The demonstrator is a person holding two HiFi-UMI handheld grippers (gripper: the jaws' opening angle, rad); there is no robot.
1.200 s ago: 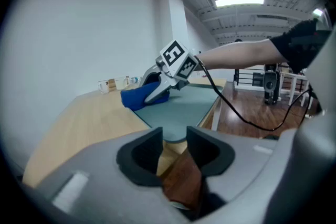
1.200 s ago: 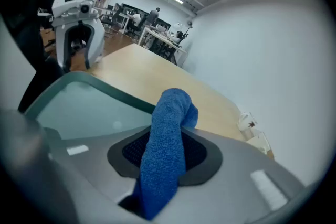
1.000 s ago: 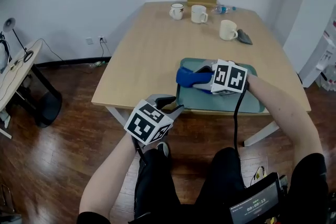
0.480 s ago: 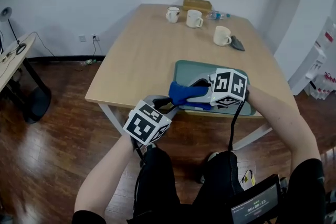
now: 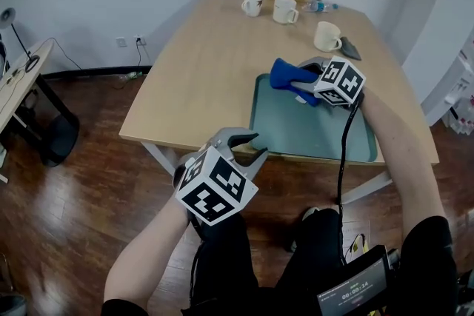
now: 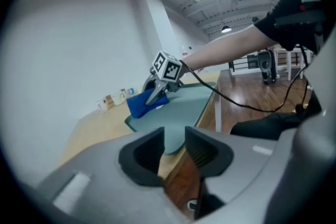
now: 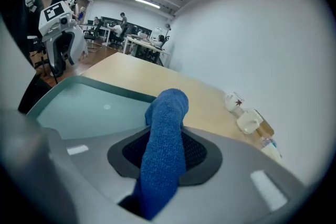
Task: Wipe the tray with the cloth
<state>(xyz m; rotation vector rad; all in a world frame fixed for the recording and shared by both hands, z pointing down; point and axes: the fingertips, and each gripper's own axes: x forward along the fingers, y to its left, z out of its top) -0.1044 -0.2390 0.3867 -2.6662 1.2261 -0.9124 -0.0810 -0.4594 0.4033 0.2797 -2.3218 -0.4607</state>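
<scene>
Left hand-held gripper (image 5: 248,139), jaws just closing, clamps the tray (image 5: 315,131) at its near corner — right hand-held gripper (image 5: 301,81) grips the blue cloth (image 5: 284,73) over its far-left corner

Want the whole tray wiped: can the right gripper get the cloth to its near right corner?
Probably yes: the right gripper holds the cloth at the far left corner, and the tray lies bare in between.

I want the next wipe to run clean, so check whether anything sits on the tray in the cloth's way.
Nothing visible does. The right gripper is shut on the blue cloth at the far left corner of the tray. From there to the near edge, the tray's green surface is bare.
</scene>
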